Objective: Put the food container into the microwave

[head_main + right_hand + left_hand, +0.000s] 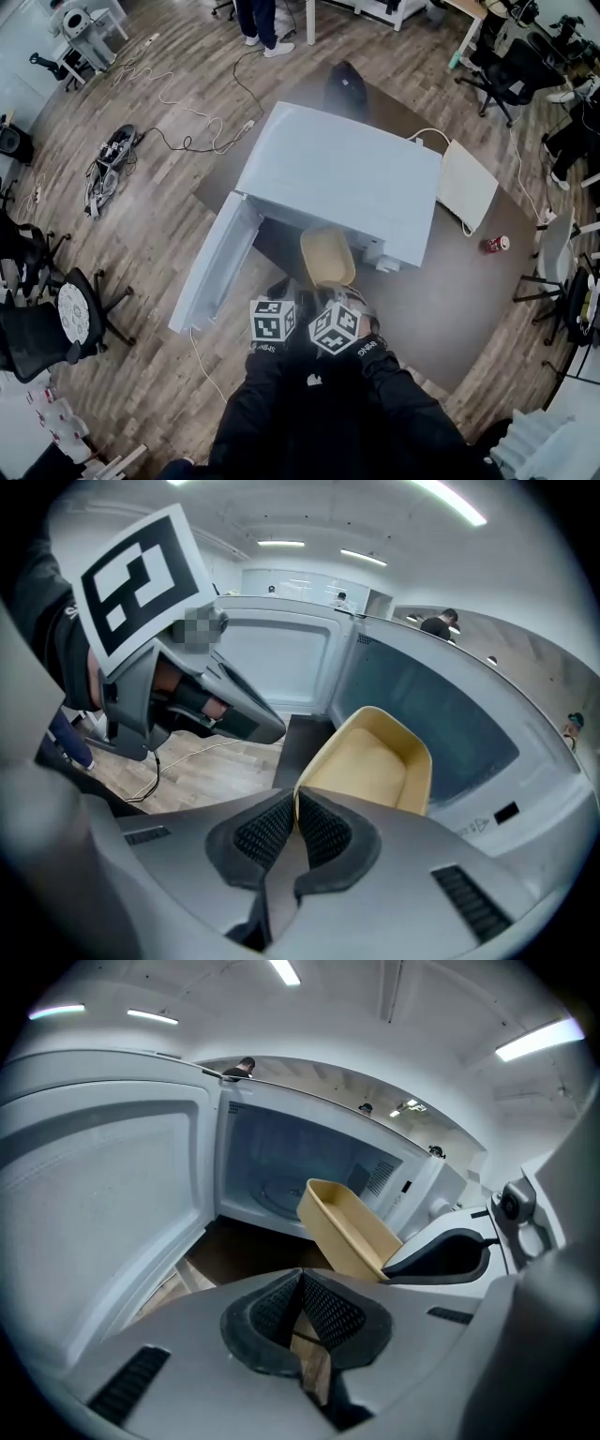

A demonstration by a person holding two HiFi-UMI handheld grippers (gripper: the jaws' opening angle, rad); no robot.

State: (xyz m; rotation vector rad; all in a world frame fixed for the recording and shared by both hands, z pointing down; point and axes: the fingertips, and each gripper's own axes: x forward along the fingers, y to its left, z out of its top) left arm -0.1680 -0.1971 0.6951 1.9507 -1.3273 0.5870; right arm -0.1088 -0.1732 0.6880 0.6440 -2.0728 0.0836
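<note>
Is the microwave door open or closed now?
Open. The door is swung out to the left, and the inside of the microwave shows behind the container.

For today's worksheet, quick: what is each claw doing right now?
Left claw: closed, holding nothing.
Right claw: closed on the rim of the food container.

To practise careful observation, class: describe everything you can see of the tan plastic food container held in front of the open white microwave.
The tan, plastic-looking food container is a shallow oblong tub with rounded corners and a thin rim. It is empty and has no lid. The right gripper pinches its near rim, jaws shut on it, and holds it tilted in the air before the open cavity of the white microwave, not yet inside.
</note>
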